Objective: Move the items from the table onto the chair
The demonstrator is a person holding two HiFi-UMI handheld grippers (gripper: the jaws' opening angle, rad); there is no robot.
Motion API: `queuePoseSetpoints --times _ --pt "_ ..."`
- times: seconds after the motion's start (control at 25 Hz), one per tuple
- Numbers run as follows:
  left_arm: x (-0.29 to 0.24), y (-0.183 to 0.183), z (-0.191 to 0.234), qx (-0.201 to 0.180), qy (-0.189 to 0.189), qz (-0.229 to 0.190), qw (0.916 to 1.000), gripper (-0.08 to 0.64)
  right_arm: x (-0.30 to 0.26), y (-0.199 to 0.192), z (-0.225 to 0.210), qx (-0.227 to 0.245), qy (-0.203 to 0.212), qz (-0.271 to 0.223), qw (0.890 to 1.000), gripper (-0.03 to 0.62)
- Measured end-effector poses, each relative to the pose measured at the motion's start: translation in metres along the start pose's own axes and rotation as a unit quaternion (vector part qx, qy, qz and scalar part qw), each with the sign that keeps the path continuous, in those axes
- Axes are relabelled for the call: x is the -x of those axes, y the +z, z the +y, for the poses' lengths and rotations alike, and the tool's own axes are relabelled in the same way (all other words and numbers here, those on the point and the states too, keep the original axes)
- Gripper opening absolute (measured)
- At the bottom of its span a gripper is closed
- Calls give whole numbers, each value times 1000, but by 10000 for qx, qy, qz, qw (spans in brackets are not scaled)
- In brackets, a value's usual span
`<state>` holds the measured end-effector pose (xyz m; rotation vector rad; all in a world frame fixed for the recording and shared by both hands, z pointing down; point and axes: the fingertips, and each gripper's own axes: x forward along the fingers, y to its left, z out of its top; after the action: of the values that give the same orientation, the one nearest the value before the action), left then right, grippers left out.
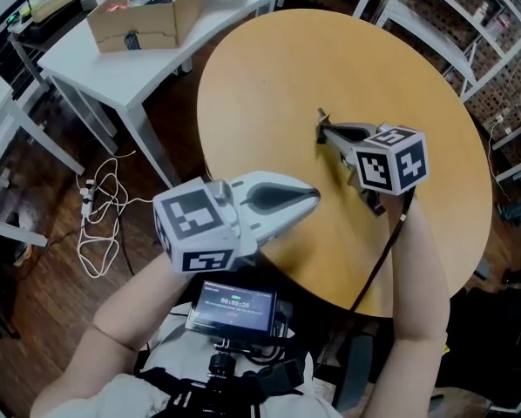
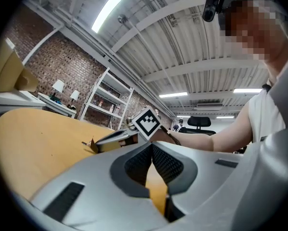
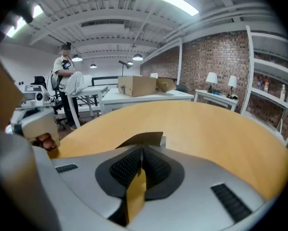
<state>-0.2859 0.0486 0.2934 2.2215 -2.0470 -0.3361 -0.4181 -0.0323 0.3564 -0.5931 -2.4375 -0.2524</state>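
Cardboard scrap [image 3: 143, 138] sits pinched in the right tool [image 1: 324, 131], far over the desk [image 1: 348, 68]; left tool [image 1: 308, 196] nearer, closed, empty.

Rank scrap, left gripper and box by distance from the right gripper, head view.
1. Scrap: in the right gripper's jaws.
2. Left gripper: close, lower left.
3. Box: far upper left, on the white table.

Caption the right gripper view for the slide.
Right gripper shut on a thin brown cardboard scrap, round wooden table beyond.
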Motion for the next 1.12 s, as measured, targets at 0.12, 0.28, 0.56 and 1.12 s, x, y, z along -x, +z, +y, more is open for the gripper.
queuePoseSetpoints --times 0.12,0.28,0.56,1.12 --pt "-7 -5 -1 -52 -13 137 9999 15 28 13 7 -111 -75 -586 9982 14" --pt "-23 -17 -3 -185 101 447 9988 12 68 12 17 -277 -169 -1227 9919 14" --pt "-53 -25 -14 -317 -42 762 9966 12 128 -2 26 -538 -471 -1891 9794 14" --pt "-147 -47 -80 -537 -1080 1114 9864 12 232 -75 7 -950 -1444 -2229 9594 14"
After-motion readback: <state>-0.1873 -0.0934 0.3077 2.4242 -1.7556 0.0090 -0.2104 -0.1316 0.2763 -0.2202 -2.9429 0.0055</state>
